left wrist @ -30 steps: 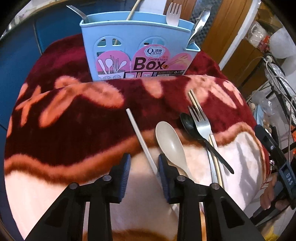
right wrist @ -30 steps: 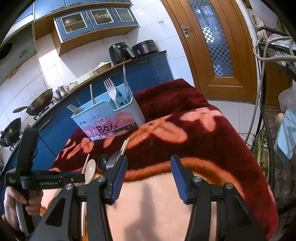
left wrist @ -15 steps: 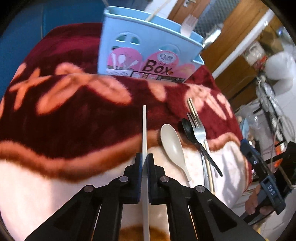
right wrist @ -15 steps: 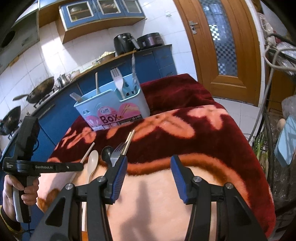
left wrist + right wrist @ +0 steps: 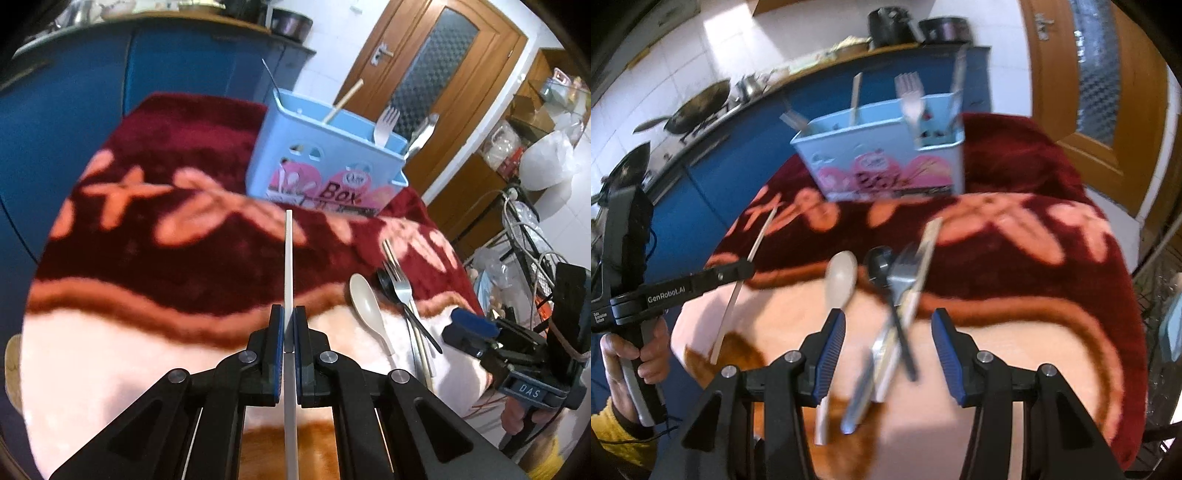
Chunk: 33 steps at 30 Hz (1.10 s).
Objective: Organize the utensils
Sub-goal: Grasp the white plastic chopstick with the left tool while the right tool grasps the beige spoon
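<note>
Left gripper [image 5: 289, 321] now pinches the white chopstick [image 5: 288, 266] and has lifted it off the blanket [image 5: 184, 266], tip aimed toward the blue utensil box [image 5: 325, 166]; a second ago its jaws were spread around the stick as it lay flat. Right gripper [image 5: 888, 332] has moved in, jaws still spread, over the fork [image 5: 901, 275], black spoon [image 5: 881, 264] and chopsticks (blurred); beige spoon [image 5: 841, 277] beside them.

White chopstick [image 5: 289, 266] is cut off by the lower frame edge in the left wrist view. In the right wrist view, the fork [image 5: 900, 280], black spoon [image 5: 882, 263] and box label [image 5: 882, 177] are motion-blurred; the print is unreadable.
</note>
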Tool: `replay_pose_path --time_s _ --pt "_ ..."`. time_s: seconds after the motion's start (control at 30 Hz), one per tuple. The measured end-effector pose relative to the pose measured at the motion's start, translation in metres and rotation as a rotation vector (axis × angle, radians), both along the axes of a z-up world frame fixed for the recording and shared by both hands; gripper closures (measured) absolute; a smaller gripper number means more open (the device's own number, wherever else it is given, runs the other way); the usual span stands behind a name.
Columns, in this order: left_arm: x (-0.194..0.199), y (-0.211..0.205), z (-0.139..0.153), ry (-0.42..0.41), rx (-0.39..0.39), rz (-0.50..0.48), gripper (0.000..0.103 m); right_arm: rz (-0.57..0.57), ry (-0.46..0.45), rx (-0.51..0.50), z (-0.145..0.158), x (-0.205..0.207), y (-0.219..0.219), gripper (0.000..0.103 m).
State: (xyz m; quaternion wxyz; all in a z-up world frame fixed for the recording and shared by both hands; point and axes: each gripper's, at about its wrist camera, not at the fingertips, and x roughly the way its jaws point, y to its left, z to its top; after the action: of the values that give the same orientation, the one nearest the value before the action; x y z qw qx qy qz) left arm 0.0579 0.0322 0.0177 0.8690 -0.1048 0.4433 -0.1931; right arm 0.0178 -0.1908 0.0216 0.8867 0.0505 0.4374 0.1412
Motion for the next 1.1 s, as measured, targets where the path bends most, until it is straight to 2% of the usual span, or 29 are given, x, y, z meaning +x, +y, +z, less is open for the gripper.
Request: replay_pose_path --time_s 0.13,0.4,0.7,0.83,0.9,0.93,1.1 --pt "-0.006 0.01 0.005 -0.044 0.013 0.019 0.099 0.056 0.062 -0.021 -0.004 0.008 0.021 0.053" --pt "-0.011 0.019 0.01 -0.091 0.005 0.025 0.099 0.121 0.167 -0.119 -0.013 0.033 0.05 0.074" --pt "-0.014 0.021 0.011 -0.121 -0.019 0.027 0.099 0.127 0.245 -0.158 -0.03 0.051 0.059 0.076" --pt "-0.016 0.019 0.013 -0.146 -0.008 0.03 0.099 0.133 0.242 -0.154 -0.032 0.053 0.059 0.079" --pt "-0.016 0.018 0.015 -0.158 -0.006 0.033 0.099 0.132 0.236 -0.145 -0.033 0.054 0.058 0.082" --pt "-0.017 0.018 0.016 -0.165 -0.008 0.033 0.099 0.126 0.229 -0.137 -0.033 0.054 0.057 0.088" --pt "-0.019 0.013 0.021 -0.192 -0.017 0.023 0.099 0.107 0.182 -0.048 -0.031 0.049 0.046 0.09"
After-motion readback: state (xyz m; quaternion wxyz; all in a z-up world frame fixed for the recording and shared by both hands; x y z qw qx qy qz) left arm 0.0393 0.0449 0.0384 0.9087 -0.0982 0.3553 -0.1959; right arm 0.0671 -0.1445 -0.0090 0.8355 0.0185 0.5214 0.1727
